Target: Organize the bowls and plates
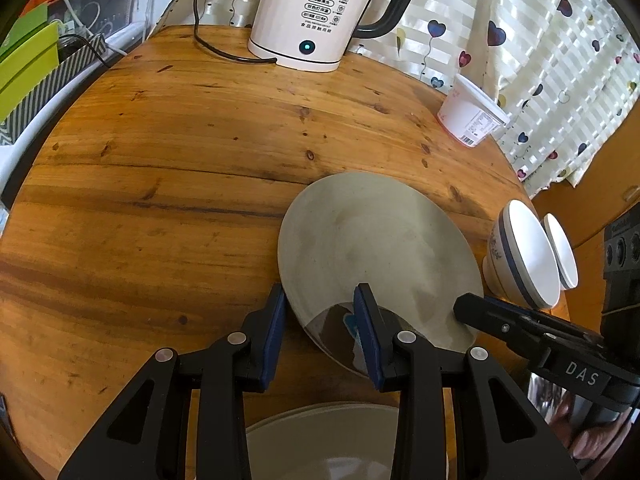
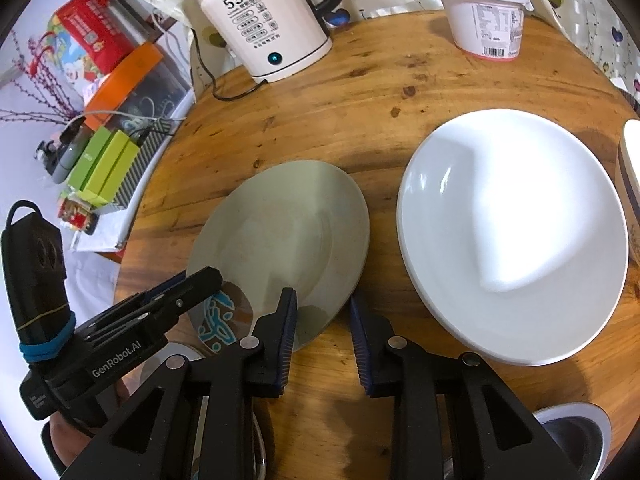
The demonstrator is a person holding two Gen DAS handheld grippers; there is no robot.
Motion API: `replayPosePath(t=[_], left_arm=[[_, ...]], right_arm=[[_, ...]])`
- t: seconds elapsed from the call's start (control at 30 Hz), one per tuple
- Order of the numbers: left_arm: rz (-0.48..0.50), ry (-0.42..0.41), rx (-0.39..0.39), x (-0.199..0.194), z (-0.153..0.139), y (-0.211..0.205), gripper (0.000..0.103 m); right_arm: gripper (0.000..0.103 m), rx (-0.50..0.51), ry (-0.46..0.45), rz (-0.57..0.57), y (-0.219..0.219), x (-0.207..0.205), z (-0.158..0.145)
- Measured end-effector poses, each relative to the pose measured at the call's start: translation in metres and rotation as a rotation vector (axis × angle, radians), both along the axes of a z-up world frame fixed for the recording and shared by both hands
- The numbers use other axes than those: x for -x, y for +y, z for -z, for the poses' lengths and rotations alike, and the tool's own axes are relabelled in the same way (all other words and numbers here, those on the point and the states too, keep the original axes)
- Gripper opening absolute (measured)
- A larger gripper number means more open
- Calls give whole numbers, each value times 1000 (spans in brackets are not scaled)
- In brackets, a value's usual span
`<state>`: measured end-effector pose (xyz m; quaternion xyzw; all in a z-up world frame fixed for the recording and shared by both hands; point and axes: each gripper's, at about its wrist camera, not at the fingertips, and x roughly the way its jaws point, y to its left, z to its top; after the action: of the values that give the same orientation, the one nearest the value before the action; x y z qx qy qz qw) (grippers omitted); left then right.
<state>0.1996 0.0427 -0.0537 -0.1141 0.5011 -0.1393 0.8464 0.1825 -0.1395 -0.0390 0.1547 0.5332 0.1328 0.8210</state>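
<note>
Round wooden table, knotty planks, seen from both wrist cameras.

Grey-green plate sits near the table's front, tilted, its near rim lifted off the wood. Both grippers are at that near rim.

Left gripper: jaws spread wide. The plate's lower-left edge lies in the gap; the left blue pad stands just off the rim on the outside, the right pad overlaps the plate's face from above. No clamp visible, pads apart from each other with plate edge between. A patterned blue-and-brown patch shows at the plate's near edge, beside the right pad.

Right gripper: jaws also open wide. The same plate has its lower-right rim entering the gap; the left pad overlaps the rim, the right pad stands clear over bare wood. In the left view this gripper's black fingertip touches or nearly touches the plate's right edge; cannot tell which.

White plate, larger, flat on the table just right of the grey-green one, not touching it.

Two blue-banded white bowls at the right edge, side by side.

Another greyish plate sits low, under the left gripper.

Back of table: white electric kettle reading 55°C, corded; white lidded tub to its right.
</note>
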Motion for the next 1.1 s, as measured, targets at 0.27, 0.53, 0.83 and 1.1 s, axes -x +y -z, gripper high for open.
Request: replayPosePath(t=[0.27, 0.53, 0.83, 1.1], left_arm=[[-6, -23, -17, 9, -5, 0, 36], [-14, -44, -24, 18, -14, 2, 36], [-30, -68, -27, 32, -26, 6, 36], [-53, -80, -28, 50, -35, 12, 36]], right_arm=[[26, 7, -12, -9, 3, 4, -1], [26, 4, -26, -21, 5, 7, -6], [26, 0, -57, -43, 8, 15, -20], [26, -6, -66, -65, 14, 26, -27]])
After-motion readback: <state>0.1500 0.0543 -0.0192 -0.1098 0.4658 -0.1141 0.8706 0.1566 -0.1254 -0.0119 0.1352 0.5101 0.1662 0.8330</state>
